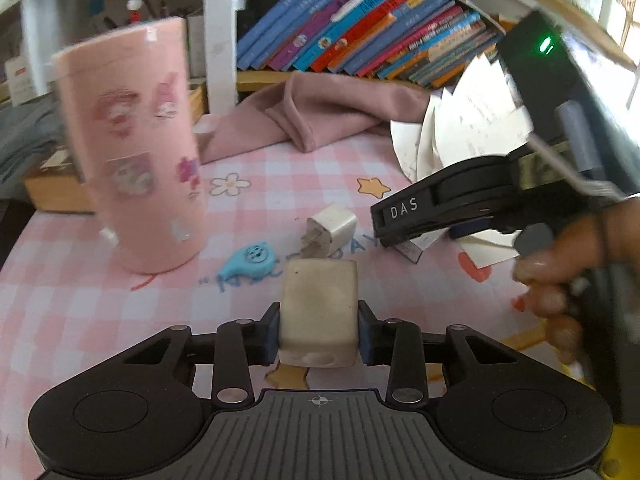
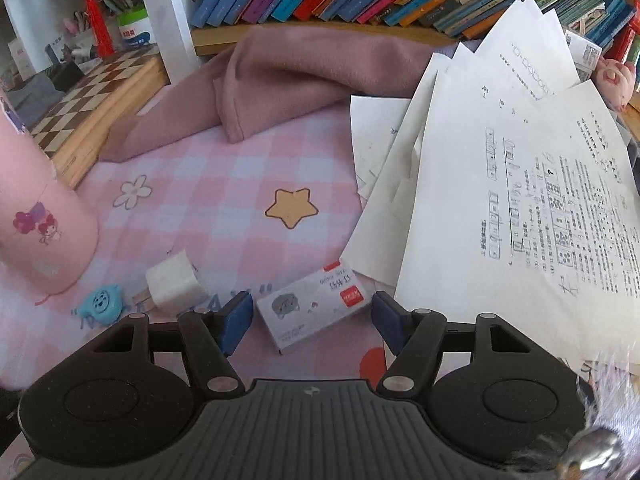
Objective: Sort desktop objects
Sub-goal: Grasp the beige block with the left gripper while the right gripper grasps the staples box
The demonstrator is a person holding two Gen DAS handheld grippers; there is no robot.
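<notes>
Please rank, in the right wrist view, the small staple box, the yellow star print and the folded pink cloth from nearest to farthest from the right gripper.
1. Staple box: between the right gripper fingers.
2. Yellow star print: mid-mat, ahead.
3. Pink cloth: at the back, below the bookshelf.

Left wrist view: mounted behind the left gripper, looking steeply down and forward, close over the pink checked tabletop toward the shelf of colourful books.
Right wrist view: same mounting on the right gripper, steeper, equally close.
Shared: small white plug charger, blue whistle-shaped toy, pink cloth, tall pink cylindrical cup.
</notes>
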